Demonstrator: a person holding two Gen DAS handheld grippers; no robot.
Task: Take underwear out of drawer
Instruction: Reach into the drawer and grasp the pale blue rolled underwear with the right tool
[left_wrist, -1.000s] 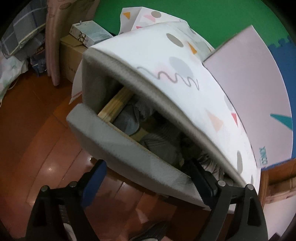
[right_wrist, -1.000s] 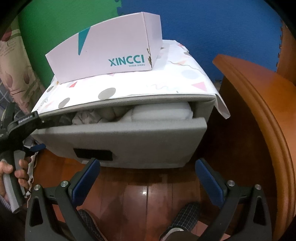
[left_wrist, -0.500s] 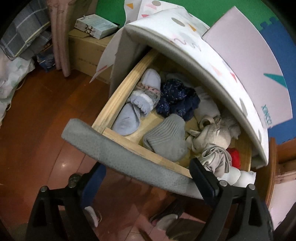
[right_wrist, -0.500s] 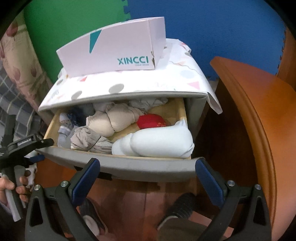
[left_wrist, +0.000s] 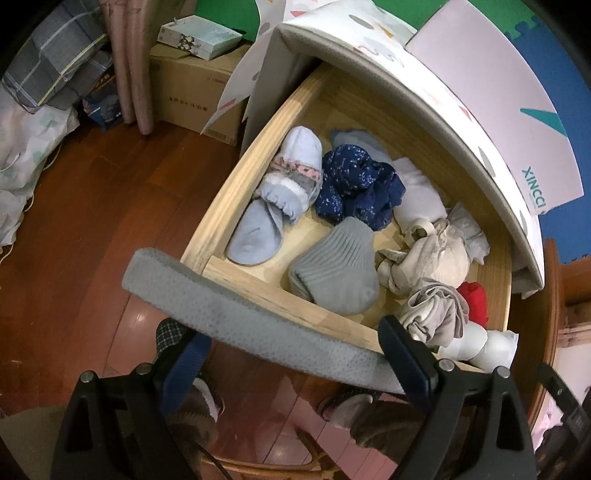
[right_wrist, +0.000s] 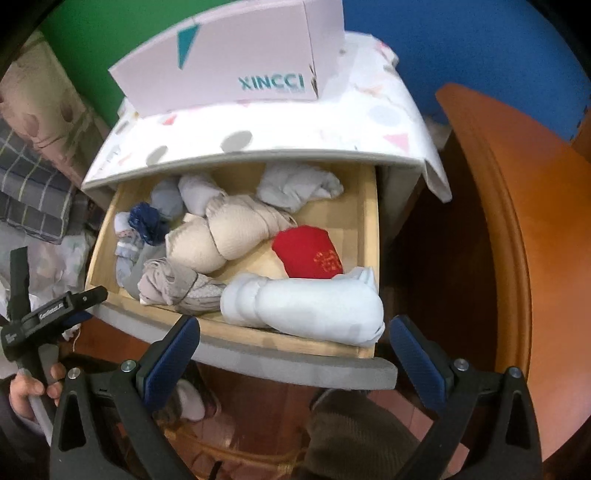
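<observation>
Wooden flooring is showing dark red-brown around a small cabinet (right_wrist: 258, 144) standing against green and blue wall mats, with a pink box (right_wrist: 229, 62) sitting on top. Its drawer (left_wrist: 258, 317) is standing pulled well out at frame centre, exposing rolled socks and bundled underwear for picking. A beige bundle (right_wrist: 221, 236) is lying mid-drawer, a red piece (right_wrist: 310, 251) to its right, a white roll (right_wrist: 303, 310) along the front edge. The left gripper (left_wrist: 291, 358) is hovering above the drawer's grey front, jaws spread and empty. The right gripper (right_wrist: 295, 347) is likewise pointing down over the front edge, jaws spread wide, nearest the white roll. A hand (right_wrist: 29, 384) at lower left is holding the other tool's handle.
</observation>
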